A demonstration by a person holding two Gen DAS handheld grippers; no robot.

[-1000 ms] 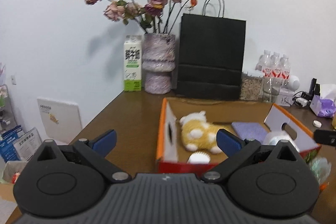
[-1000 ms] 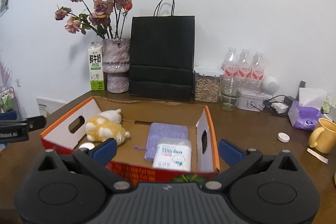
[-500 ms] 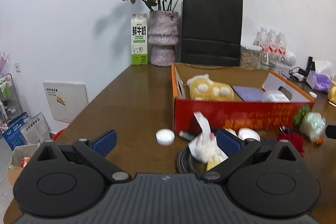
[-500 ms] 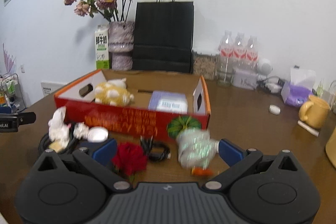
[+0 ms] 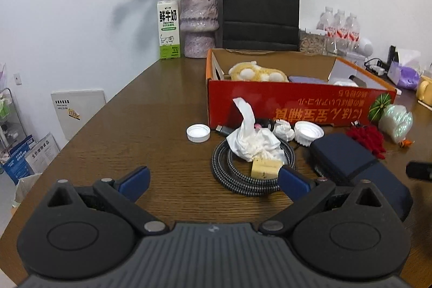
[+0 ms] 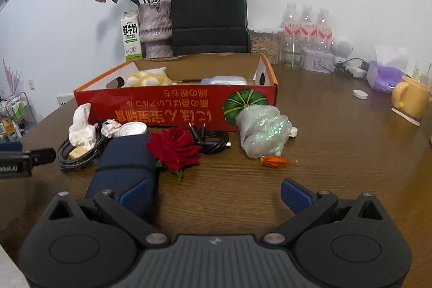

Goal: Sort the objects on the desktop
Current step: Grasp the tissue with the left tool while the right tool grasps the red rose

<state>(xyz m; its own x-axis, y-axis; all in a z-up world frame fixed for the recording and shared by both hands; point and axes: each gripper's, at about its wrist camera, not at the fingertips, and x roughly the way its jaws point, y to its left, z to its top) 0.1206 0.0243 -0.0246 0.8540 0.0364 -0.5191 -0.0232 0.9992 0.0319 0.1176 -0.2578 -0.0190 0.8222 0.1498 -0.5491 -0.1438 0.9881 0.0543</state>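
Both the left gripper (image 5: pixel 213 181) and right gripper (image 6: pixel 214 193) are gaping empty, the red rose (image 6: pixel 176 146) lying at eleven o'clock of the right one.

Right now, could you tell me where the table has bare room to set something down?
Bare wood lies left of the white cap, toward the milk carton, and between the red box and yellow mug. It is crowded before the box: braided cable, tissue, rose.

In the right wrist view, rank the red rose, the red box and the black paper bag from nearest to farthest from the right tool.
1. Red rose: nearest, on the table left of centre, ahead of the open right tool.
2. Red box: behind the rose, mid-table.
3. Black paper bag: farthest, against the wall.
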